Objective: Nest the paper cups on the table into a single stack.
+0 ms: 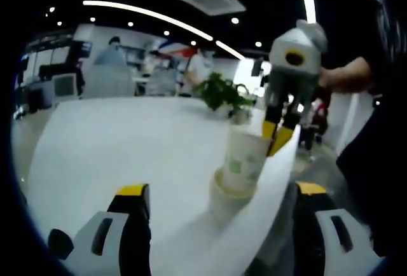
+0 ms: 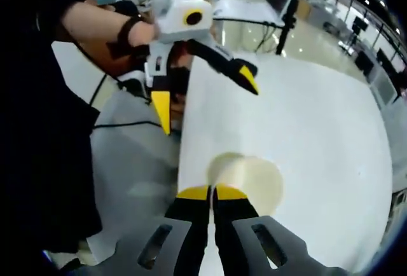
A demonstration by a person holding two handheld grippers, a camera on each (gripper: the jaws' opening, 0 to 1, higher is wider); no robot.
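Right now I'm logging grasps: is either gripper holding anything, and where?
The right gripper pinches the top paper cup by its rim, over the cup below. The left gripper is open, holding nothing.

Matt paper cups, smooth white table

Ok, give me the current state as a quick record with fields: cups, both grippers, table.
cups: paper cup with green print, seated in the mouth of another cup lying below it, near the table edge
right gripper: jaws pinched on the upper cup's rim; in its own view the tips meet over the cup mouth
left gripper: open, off the cups, jaws spread over the table edge
table: white top
stack: upper cup not fully seated
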